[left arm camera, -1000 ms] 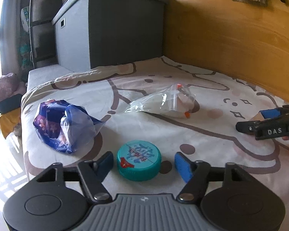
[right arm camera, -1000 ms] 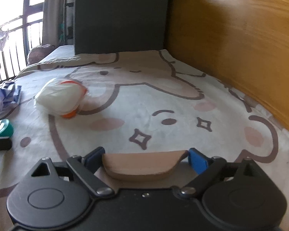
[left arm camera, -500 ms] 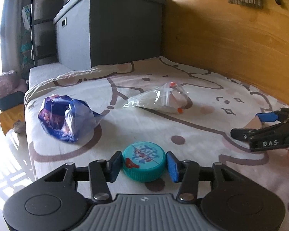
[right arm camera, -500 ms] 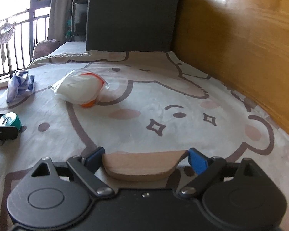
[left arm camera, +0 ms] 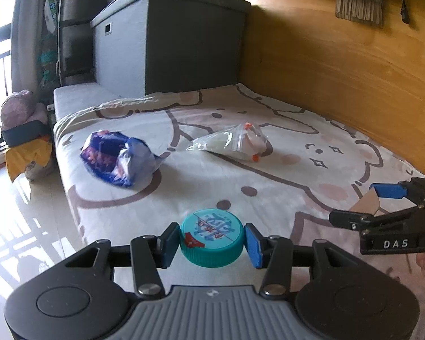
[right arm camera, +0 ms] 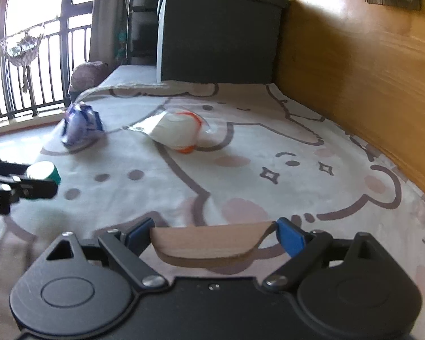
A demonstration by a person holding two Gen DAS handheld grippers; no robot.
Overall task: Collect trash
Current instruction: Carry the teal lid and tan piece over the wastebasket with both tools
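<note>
My left gripper (left arm camera: 211, 239) is shut on a round teal lid (left arm camera: 212, 236), its blue pads pressing both sides, lifted just above the bed. My right gripper (right arm camera: 212, 236) is shut on a flat brown cardboard piece (right arm camera: 209, 243); it also shows at the right edge of the left wrist view as the right gripper (left arm camera: 382, 206). A crumpled blue and white plastic bag (left arm camera: 117, 157) lies on the bed's left part. A clear zip bag (left arm camera: 232, 144) with white contents and orange bits lies near the middle. The teal lid (right arm camera: 46, 171) shows at the left of the right wrist view.
The bed sheet (left arm camera: 283, 175) has a cartoon bear print. A dark grey storage box (left arm camera: 178, 42) stands at the bed's far end. A wooden wall panel (left arm camera: 354, 70) runs along the right. Glossy floor (left arm camera: 22, 212) and a balcony railing (right arm camera: 19, 85) lie to the left.
The left gripper closed on the teal lid and lifted it off the bed. Both grippers have pulled back from the bags; the right one keeps hold of the cardboard.
</note>
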